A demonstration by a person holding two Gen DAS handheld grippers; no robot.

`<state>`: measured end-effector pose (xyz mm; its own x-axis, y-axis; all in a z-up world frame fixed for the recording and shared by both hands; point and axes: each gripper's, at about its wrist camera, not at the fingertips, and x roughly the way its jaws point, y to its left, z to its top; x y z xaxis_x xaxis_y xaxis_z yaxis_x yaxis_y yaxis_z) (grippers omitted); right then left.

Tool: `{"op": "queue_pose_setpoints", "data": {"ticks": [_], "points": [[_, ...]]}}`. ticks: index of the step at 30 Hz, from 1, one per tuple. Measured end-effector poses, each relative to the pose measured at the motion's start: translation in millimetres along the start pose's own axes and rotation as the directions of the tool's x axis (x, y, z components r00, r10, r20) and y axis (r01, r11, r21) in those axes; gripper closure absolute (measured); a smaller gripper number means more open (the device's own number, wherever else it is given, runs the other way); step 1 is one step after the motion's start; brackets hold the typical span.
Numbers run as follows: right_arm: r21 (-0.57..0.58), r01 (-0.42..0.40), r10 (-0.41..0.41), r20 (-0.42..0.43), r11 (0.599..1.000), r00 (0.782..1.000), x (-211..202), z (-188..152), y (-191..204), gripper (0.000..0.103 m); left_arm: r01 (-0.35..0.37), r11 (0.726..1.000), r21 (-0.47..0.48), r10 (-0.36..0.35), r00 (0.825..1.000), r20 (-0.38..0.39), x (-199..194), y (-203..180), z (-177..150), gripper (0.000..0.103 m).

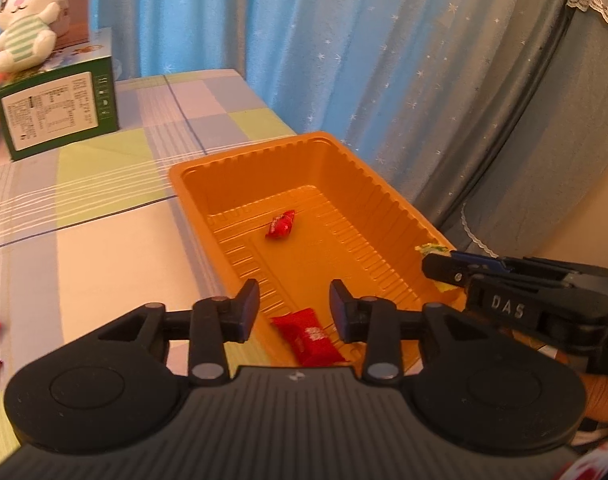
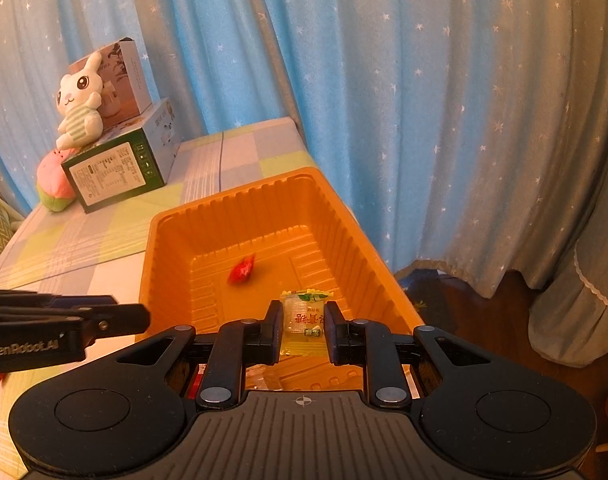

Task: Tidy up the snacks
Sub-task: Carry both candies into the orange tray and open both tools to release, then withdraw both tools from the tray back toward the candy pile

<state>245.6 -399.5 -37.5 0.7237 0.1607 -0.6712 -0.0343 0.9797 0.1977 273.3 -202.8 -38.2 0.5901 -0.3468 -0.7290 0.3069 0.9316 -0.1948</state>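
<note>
Plush rabbit (image 2: 79, 100): sits atop green box (image 2: 115, 172)
Pink plush (image 2: 53, 184): beside that box
Curtain (image 2: 424, 100): blue, star-printed
Bench (image 1: 103, 208): checked cloth

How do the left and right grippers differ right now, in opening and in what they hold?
The left gripper stands open and empty above a red packet lying in the orange tray; the right gripper is shut on a yellow-green candy packet. The left's packet rests loose on the tray floor, while the right's packet is clamped upright between the pads. Both grippers point down into the same tray.
</note>
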Motion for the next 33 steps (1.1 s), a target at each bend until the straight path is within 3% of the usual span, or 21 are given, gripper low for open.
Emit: {"op": "queue_pose_setpoints", "data": {"ticks": [9,12,14,15,16,26,33], "points": [[0.031,-0.042,0.042,0.015,0.999,0.999,-1,9,4,0.081,-0.023,1.000,-0.017,0.023,1.000,0.008,-13,14,-6,0.066],[0.050,-0.070,0.068,0.039,0.996,0.997,0,12,4,0.080,-0.034,0.999,-0.029,0.034,0.999,0.006,-16,18,-10,0.061],[0.065,-0.078,0.075,0.040,0.995,0.996,0,13,2,0.069,-0.042,0.999,-0.035,0.042,0.999,0.009,-21,21,-13,0.055],[0.074,-0.079,0.075,0.047,0.994,0.996,-2,13,1,0.053,-0.045,0.998,-0.037,0.046,0.999,0.012,-23,22,-15,0.053],[0.081,-0.078,0.073,0.057,0.994,0.996,-4,13,0,0.047,-0.049,0.998,-0.040,0.050,0.999,0.013,-27,23,-17,0.053],[0.131,-0.061,0.053,0.061,0.990,0.997,-43,6,1,0.047,-0.083,0.995,-0.054,0.085,0.996,0.036,-72,33,-41,0.049],[0.100,-0.059,0.053,0.069,0.993,0.996,-87,-9,31,0.047,-0.102,0.994,-0.030,0.104,0.992,0.071,-117,35,-55,0.046]]}}
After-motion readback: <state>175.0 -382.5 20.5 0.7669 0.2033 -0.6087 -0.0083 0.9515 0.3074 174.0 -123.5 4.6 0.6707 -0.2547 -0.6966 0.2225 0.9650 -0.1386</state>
